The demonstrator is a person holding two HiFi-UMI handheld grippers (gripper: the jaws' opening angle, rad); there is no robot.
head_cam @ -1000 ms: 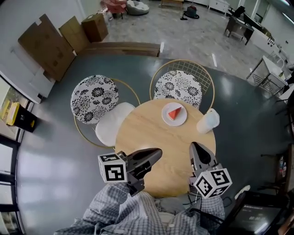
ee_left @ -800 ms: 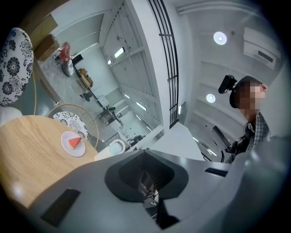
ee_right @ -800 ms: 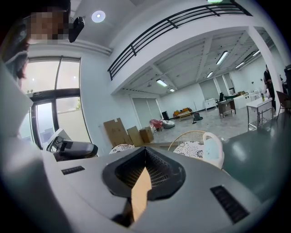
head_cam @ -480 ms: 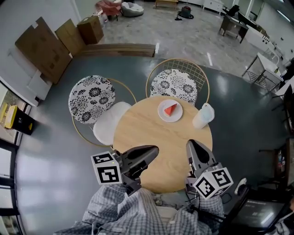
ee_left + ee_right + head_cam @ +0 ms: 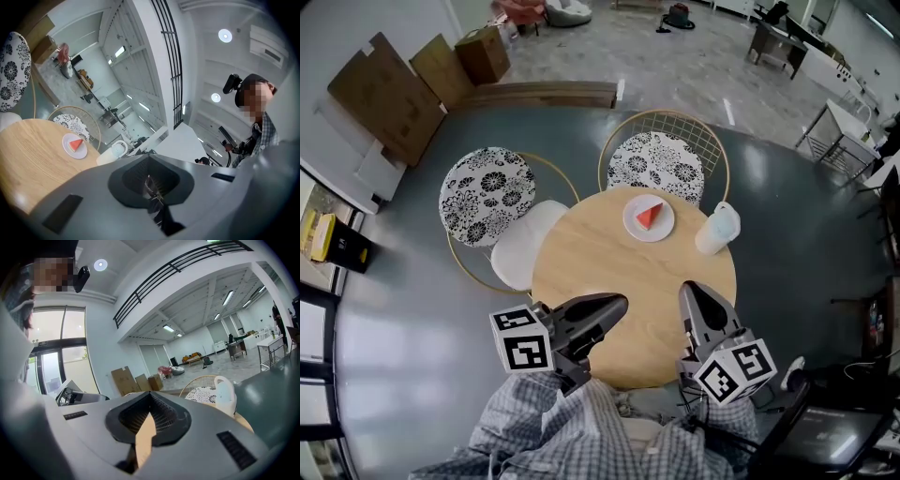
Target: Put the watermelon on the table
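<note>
A red watermelon slice (image 5: 649, 217) lies on a small white plate (image 5: 632, 228) at the far side of the round wooden table (image 5: 600, 272). The left gripper view shows the same slice (image 5: 76, 144) far ahead to the left. My left gripper (image 5: 617, 303) hovers over the table's near left part, shut and holding nothing. Shut and empty as well, my right gripper (image 5: 688, 290) is over the near right part. Both are well short of the plate.
A white jug (image 5: 716, 229) stands at the table's right edge, beside the plate. Two chairs with flowered cushions (image 5: 487, 183) (image 5: 656, 164) and a white seat (image 5: 523, 246) ring the far and left sides. Cardboard boxes (image 5: 384, 89) lean at the back left.
The head view has shifted a little. Both grippers stay shut near the table's front edge, and the watermelon stays on its plate.
</note>
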